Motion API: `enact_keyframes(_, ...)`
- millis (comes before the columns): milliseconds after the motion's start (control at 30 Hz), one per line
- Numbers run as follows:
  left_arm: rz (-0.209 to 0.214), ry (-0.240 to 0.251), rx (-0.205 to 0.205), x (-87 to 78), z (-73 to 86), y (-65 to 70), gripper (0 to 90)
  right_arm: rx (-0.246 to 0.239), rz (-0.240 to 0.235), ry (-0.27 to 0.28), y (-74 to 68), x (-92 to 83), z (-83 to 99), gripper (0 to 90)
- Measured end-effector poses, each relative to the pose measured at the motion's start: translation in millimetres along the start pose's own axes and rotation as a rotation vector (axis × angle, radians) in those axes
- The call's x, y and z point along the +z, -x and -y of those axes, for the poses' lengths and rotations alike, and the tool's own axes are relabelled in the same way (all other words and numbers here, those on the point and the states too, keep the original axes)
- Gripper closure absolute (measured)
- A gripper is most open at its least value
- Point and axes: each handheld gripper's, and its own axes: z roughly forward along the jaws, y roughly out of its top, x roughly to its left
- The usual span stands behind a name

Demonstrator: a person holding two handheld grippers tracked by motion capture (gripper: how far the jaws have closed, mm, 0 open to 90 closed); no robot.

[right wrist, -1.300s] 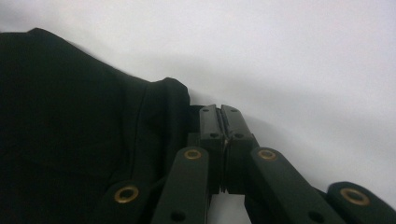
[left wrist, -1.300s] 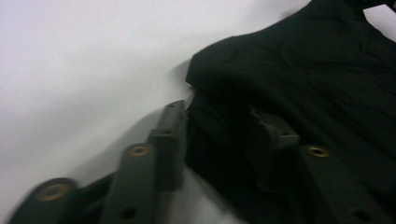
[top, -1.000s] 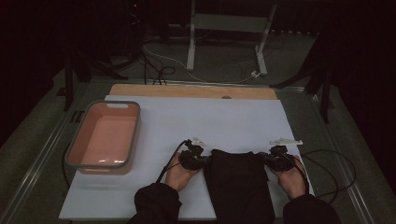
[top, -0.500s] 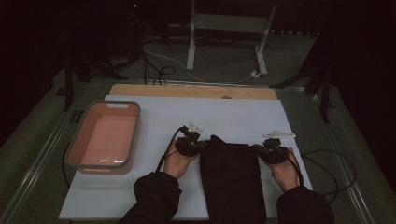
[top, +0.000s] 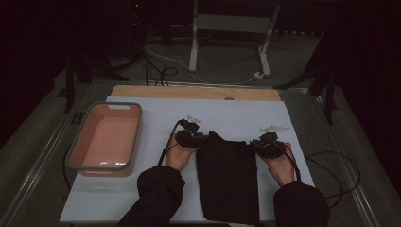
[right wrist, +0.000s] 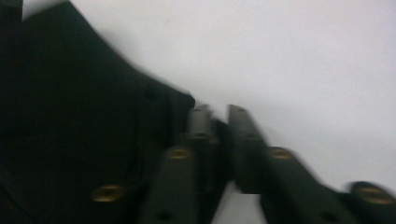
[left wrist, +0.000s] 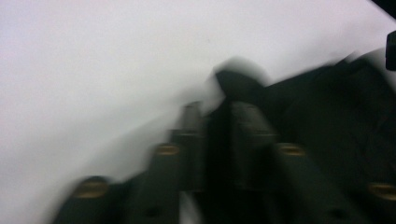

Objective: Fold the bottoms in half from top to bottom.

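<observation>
A black cloth (top: 227, 179) lies flat on the white sheet (top: 156, 109), running from the near edge toward the middle. My left gripper (top: 201, 138) is at its far left corner and my right gripper (top: 255, 144) at its far right corner. In the blurred left gripper view the cloth (left wrist: 327, 116) has a corner in the narrow gap of the left gripper (left wrist: 217, 109). In the right gripper view the cloth (right wrist: 70, 116) edge lies against one jaw of the right gripper (right wrist: 219, 112). Both pairs of jaws have just been opening and stand slightly apart.
A pink tub (top: 106, 137) with a grey rim stands on the left of the sheet. A wooden strip (top: 189, 91) runs along the far edge. Cables (top: 331, 165) loop off the right side. Dark floor with stand legs lies beyond the table.
Both hands have moved away from the person, drawing the cloth's far edge farther up the sheet. The cloth now lies longer and flatter.
</observation>
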Motion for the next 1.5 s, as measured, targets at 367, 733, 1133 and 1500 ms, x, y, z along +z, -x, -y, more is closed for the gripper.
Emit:
enact_keyframes(367,0.028,0.058,-0.031,-1.1,-4.0,0.2,35.3,0.083,-0.065,0.038,4.7,8.1,-8.0,46.6)
enact_keyframes(733,0.04,0.037,-0.015,7.7,-7.5,3.6,36.7,0.093,-0.121,-0.052,-2.1,41.2,-7.7,37.9)
enact_keyframes(1133,0.037,-0.045,-0.012,31.7,-0.5,2.9,46.4,0.092,-0.153,-0.094,-5.9,42.3,-6.4,82.6)
enact_keyframes(1500,0.045,-0.071,0.052,36.2,-2.0,14.6,87.4,0.001,-0.159,-0.039,-15.5,25.0,-8.3,82.8)
